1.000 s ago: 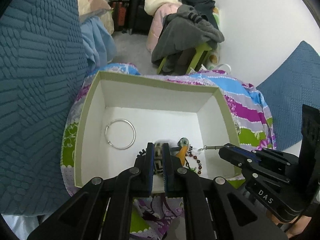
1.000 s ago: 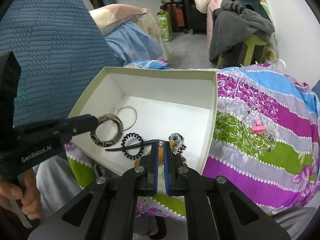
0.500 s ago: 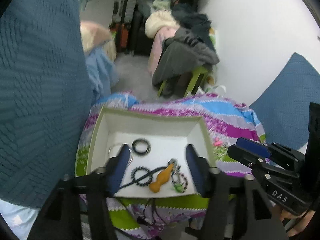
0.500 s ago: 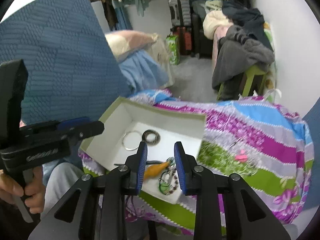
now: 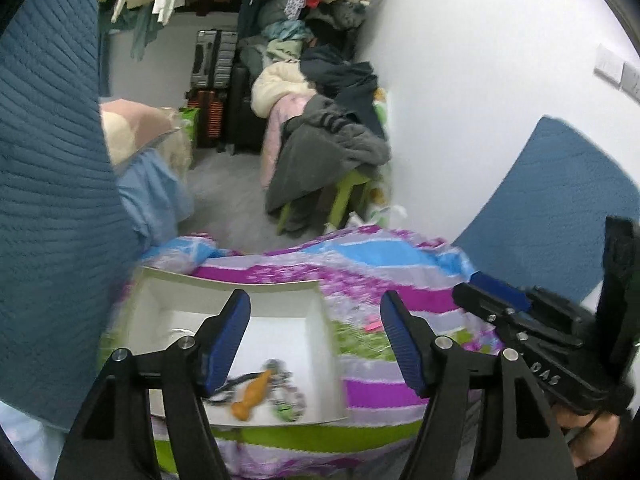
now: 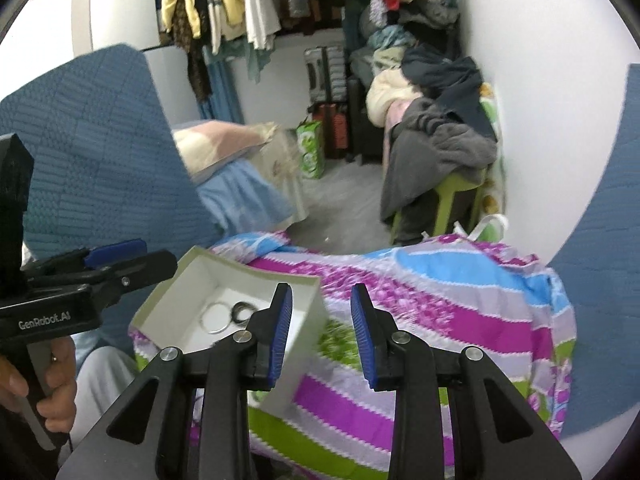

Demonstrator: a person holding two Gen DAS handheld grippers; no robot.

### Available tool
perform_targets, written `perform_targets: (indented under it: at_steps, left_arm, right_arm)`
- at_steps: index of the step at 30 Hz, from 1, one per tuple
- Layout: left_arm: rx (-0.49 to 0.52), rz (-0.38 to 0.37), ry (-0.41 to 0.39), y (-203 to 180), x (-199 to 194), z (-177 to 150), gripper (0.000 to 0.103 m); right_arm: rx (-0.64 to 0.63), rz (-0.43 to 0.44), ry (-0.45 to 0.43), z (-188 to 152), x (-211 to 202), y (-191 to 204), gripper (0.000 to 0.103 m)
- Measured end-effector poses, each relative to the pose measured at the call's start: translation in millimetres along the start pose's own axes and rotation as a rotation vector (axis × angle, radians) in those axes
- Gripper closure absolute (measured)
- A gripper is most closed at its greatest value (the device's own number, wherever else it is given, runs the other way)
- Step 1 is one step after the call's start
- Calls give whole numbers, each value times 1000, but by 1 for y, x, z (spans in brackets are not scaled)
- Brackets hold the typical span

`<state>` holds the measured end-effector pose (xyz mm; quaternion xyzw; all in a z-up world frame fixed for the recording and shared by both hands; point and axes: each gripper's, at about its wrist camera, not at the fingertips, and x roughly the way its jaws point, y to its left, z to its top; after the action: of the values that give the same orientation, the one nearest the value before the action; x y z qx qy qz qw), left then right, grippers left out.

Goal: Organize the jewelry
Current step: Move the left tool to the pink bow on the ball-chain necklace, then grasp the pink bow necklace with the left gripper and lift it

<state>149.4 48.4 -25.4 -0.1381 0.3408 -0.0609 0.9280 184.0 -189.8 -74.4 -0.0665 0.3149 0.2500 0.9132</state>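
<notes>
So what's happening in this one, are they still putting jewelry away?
A person holds two handheld grippers above a white box on a striped floral cover. Both are empty: the left gripper has its jaws opening, the right gripper stands apart too. In the box lie a silver bangle, a dark ring, an orange piece and beaded items. A small pink item lies on the cover outside the box.

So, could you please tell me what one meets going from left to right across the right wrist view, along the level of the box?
Left gripper → white box → silver ring → dark ring → striped floral cloth.
</notes>
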Motion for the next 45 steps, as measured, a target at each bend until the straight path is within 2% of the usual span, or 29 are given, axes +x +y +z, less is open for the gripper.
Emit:
perform_targets:
  at_steps: [4, 9, 11, 15, 19, 22, 26, 28, 31, 37, 39, 45]
  left_arm:
    - [-14, -29, -8, -17, 11, -7, 35]
    - [16, -53, 28, -43, 30, -20, 35]
    - [26, -76, 65, -53, 45, -27, 35]
    - [61, -105, 140, -71, 76, -41, 37]
    - [51, -125, 216, -79, 112, -53, 38]
    - [39, -140, 257, -84, 139, -59, 38]
    - [33, -126, 308, -85, 172, -60, 45]
    - [23, -120, 337, -84, 191, -62, 45]
    - [12, -116, 380, -84, 217, -65, 54]
    - [-29, -99, 452, -80, 266, -73, 58]
    - [-21, -56, 462, -79, 278, -74, 57]
    - [5, -21, 486, -80, 305, -77, 58]
  right_arm:
    - [20, -27, -10, -8, -8, -22, 75]
    - [68, -54, -15, -26, -16, -49, 75]
    - [81, -65, -12, -35, -16, -59, 75]
    - [124, -76, 27, -61, 0, -87, 75]
    - [149, -59, 97, -91, 31, -112, 75]
    - [157, -36, 118, -106, 51, -124, 75]
    - [153, -7, 130, -117, 75, -135, 75]
    - [150, 20, 133, -120, 88, -141, 75]
    - [124, 36, 152, -123, 109, -145, 75]
    - [111, 68, 192, -130, 142, -149, 75]
    - [114, 65, 212, -134, 151, -152, 75]
    - [138, 79, 209, -136, 158, -161, 75]
